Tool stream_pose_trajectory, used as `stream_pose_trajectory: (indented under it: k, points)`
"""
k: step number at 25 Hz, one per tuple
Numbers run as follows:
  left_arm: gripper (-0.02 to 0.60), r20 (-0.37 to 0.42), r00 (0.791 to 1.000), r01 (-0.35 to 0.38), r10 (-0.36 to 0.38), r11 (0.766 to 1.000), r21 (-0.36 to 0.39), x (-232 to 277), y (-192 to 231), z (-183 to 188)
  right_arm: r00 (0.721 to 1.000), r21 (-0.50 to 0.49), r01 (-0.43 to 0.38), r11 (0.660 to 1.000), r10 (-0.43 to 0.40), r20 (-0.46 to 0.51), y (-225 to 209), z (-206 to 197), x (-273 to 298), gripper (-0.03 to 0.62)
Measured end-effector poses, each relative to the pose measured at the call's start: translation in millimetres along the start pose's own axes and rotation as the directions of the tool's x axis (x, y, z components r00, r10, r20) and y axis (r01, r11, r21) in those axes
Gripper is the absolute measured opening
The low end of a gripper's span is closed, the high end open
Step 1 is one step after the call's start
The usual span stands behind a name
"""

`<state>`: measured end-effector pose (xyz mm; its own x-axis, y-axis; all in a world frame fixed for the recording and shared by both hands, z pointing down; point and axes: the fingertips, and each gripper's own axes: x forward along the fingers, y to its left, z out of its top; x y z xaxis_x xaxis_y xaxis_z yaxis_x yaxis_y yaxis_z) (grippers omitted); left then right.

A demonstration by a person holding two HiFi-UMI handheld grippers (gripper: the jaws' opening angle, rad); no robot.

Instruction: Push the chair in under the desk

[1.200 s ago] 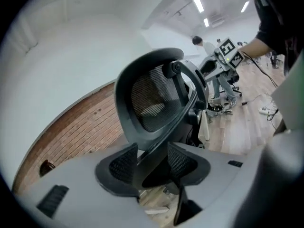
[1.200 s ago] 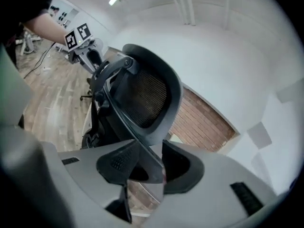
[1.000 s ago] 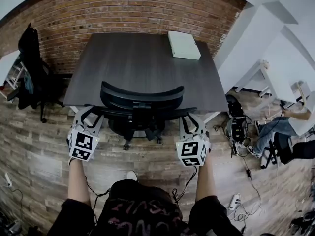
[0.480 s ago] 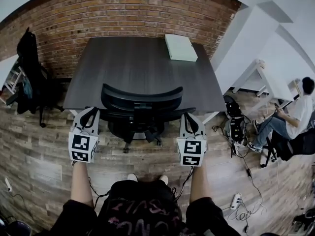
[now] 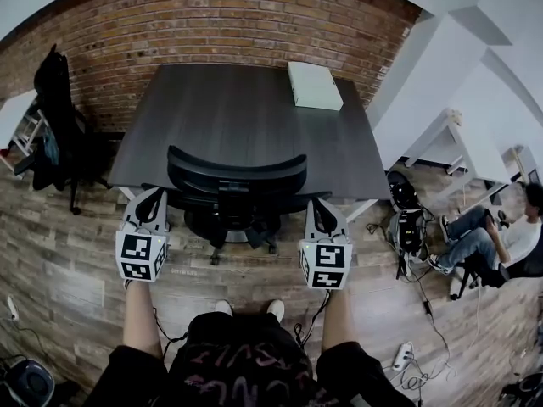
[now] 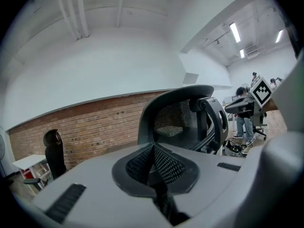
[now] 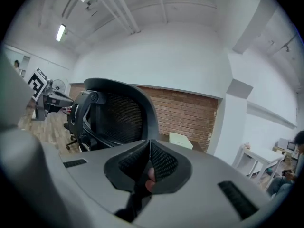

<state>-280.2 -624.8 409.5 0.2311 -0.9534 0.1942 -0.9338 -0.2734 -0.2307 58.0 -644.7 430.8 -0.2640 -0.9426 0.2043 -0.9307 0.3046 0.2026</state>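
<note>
A black mesh office chair [image 5: 237, 172] stands at the near edge of the dark grey desk [image 5: 237, 100], its seat partly under the top. My left gripper [image 5: 153, 200] is at the chair's left armrest end and my right gripper [image 5: 319, 206] is at the right armrest end. Whether either touches the armrest I cannot tell. In the left gripper view the jaws [image 6: 153, 148] are shut with nothing between them, and the chair back [image 6: 178, 120] rises just beyond. The right gripper view shows its jaws [image 7: 150, 146] shut, with the chair back [image 7: 118, 118] to the left.
A white box [image 5: 315, 86] lies on the desk's far right. A brick wall [image 5: 212, 24] backs the desk. A dark chair with clothing [image 5: 55, 113] stands left. A bag [image 5: 407, 219], floor cables [image 5: 416, 346], white tables [image 5: 475, 142] and a seated person [image 5: 501, 236] are right.
Both grippers' jaws have gone from open to shut beside the chair's armrests. The person at the right has shifted position.
</note>
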Motion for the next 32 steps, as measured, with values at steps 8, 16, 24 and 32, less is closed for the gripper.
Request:
stream_pose_trajectory:
  k: [8,16,24,32]
  points:
    - [0.014,0.045,0.998,-0.032,0.034,0.999,-0.033,-6,1,14,0.999,-0.016,-0.025,1.000,0.026,0.019,1,9,2,0.028]
    - [0.014,0.062,0.997,-0.033,0.039,0.995,-0.095,-8,0,21,0.999,-0.021,-0.043,0.999,0.044,0.029,0,17,3,0.026]
    - [0.014,0.070,0.997,-0.006,0.014,0.994,-0.110,-8,-2,25,0.998,-0.015,-0.054,0.998,0.055,0.039,-2,20,-1,0.026]
    - [0.014,0.084,0.996,0.000,0.011,0.992,-0.129,-8,-1,27,0.997,-0.022,-0.053,0.998,0.054,0.052,-1,20,-1,0.026]
